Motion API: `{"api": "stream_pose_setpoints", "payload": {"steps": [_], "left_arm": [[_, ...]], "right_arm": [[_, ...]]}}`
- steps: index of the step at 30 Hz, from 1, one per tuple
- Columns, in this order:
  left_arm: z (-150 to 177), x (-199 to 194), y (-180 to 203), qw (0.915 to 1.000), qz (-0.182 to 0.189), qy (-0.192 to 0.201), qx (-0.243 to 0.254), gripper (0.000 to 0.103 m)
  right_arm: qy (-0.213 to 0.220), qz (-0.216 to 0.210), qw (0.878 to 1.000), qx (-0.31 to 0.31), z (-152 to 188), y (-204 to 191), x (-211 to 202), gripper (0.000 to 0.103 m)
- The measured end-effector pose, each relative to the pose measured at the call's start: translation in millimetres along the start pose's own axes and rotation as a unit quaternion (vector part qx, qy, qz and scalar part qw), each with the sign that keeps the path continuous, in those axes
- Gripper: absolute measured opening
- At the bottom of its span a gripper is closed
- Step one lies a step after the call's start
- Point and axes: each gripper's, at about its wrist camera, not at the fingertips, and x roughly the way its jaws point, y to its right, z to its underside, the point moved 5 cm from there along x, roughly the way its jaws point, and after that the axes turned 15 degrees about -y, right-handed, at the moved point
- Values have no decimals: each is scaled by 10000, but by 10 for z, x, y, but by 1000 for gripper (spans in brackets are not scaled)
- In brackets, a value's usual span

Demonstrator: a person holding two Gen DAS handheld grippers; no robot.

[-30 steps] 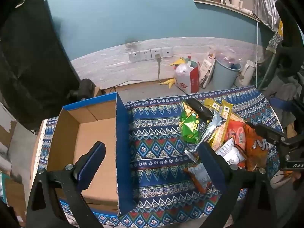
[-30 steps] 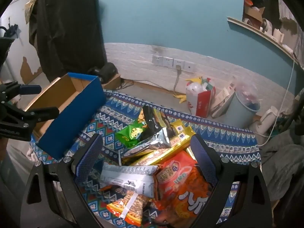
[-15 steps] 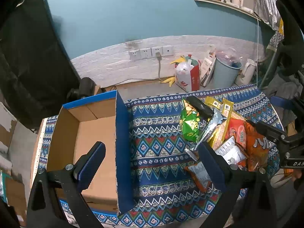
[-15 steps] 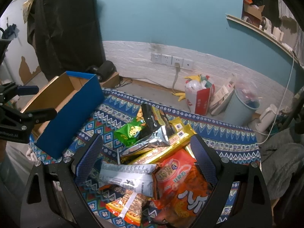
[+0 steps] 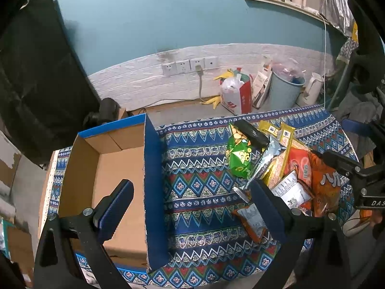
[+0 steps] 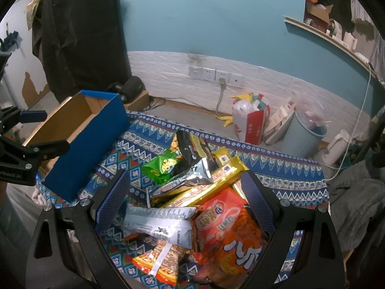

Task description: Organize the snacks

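Observation:
An empty blue cardboard box point(image 5: 113, 168) stands open at the table's left; it also shows in the right wrist view point(image 6: 96, 139). A pile of snack packets lies to its right: a green bag point(image 5: 239, 156), a silver packet point(image 6: 190, 178), gold bars point(image 6: 216, 183), a white packet point(image 6: 161, 224), orange bags point(image 6: 231, 240). My left gripper point(image 5: 190, 202) is open and empty, straddling the box's right wall. My right gripper point(image 6: 185, 192) is open and empty, above the pile.
A patterned blue cloth point(image 5: 199, 187) covers the table. Beyond the far edge, on the floor, stand a red-and-white bag point(image 6: 250, 120), a blue bin point(image 6: 305, 132) and a white kettle point(image 6: 336, 147). A black cloth point(image 6: 79, 31) hangs at the back left.
Both grippers have drifted slightly; the views shift a little. Nothing on the table has moved, and both grippers stay open.

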Motion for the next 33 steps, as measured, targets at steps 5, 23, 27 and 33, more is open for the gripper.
{"api": "stream_pose_setpoints", "payload": {"steps": [5,23,27,33], "left_arm": [[7,8,7,10000,9,-12,14,99],[15,13,28,10000,36,-36,63,99],[8,12,32,10000,33,-36,70,99],[3,16,38,10000,34,-54,76,99]], "right_arm": [[-3,-4,10000,-20,-5,-40,-1,92],[-56,-21,10000,-51,13,-74,25,92],[-77,-15,9999,-102,27,-93,29,92],[-85,-13,9999,-104,22,-108,30,92]]}}
